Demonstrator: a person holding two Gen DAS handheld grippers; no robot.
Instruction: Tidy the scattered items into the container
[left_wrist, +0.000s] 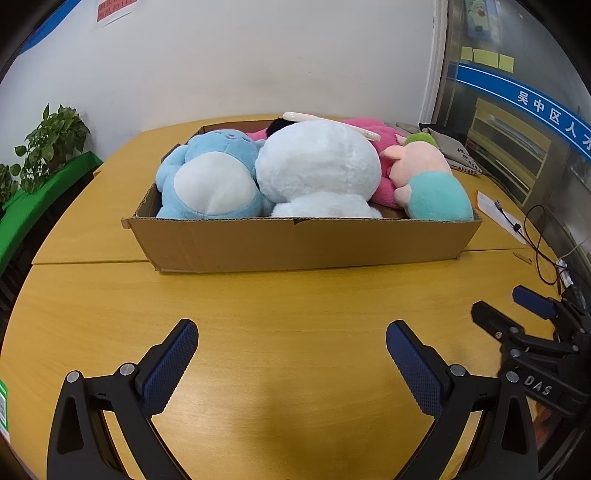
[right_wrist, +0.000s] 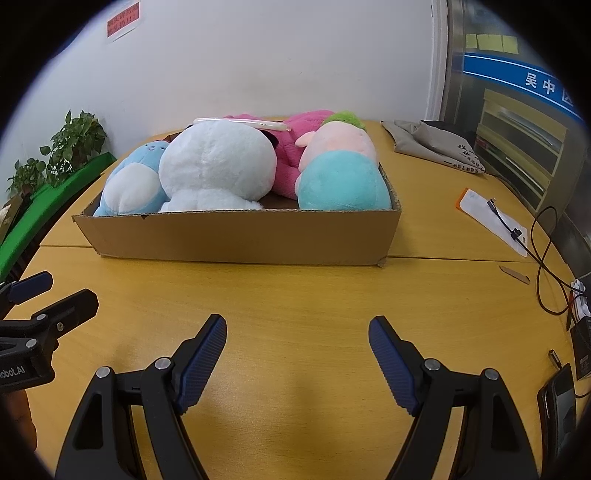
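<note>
Four plush toys packed in the cardboard box (left_wrist: 303, 242), centre of both views: blue plush (left_wrist: 210, 177) at the left, big white plush (left_wrist: 317, 166) in the middle, pink plush (left_wrist: 373, 129) wedged behind, pink-and-teal plush (left_wrist: 432, 184) at the right. Nothing loose visible on the near tabletop — looks like tidying all but done.

Left gripper (left_wrist: 291, 349), bottom of its own view, spread wide, nothing between the pads, hovering over bare wood. Right gripper (right_wrist: 297, 341), same story: open somewhat less wide, empty, short of the box.

Handling, as a guess: light, soft, squashy stuff, no risk of breakage; fuzzy fabric, unlikely to slip. Best pinched on a limb, ear or a bunched fold of the body rather than across a full round belly. White one riding high above the rim, could roll out if nudged.

Yellow wooden table (left_wrist: 280, 295), smooth, seam running under the box. Potted plant (left_wrist: 51, 144) upper left, white wall behind, grey cloth bag (right_wrist: 436, 147) and cables (right_wrist: 546, 258) at right.
</note>
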